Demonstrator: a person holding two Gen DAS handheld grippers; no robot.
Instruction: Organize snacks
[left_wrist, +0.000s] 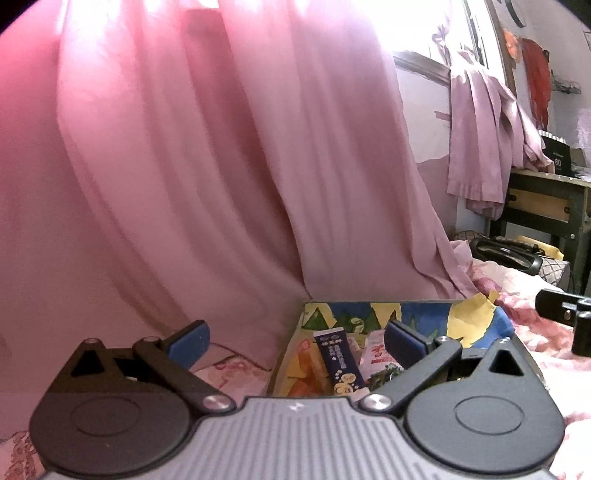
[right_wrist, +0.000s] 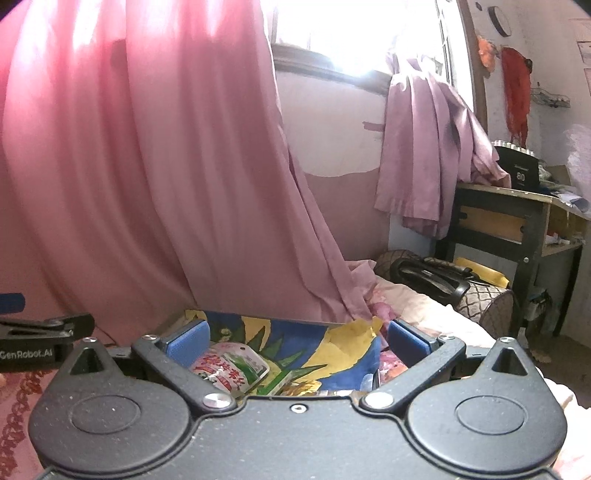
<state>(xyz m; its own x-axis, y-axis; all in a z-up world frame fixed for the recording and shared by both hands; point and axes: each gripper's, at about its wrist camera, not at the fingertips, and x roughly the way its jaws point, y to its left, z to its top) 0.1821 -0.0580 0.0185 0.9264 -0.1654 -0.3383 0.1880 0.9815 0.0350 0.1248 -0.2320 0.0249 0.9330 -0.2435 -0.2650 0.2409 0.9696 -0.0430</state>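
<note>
A box with a colourful blue, yellow and green lining stands on a pink floral bed. It holds snacks: a dark blue packet leaning upright, a white-and-red pouch that also shows in the right wrist view, and orange and green packs. My left gripper is open and empty, over the box's left edge. My right gripper is open and empty, over the box. Each gripper shows at the edge of the other's view.
A pink curtain hangs right behind the box. A black bag and a patterned cushion lie to the right on the bed. A dark wooden table with clutter stands at far right. The pink bedspread surrounds the box.
</note>
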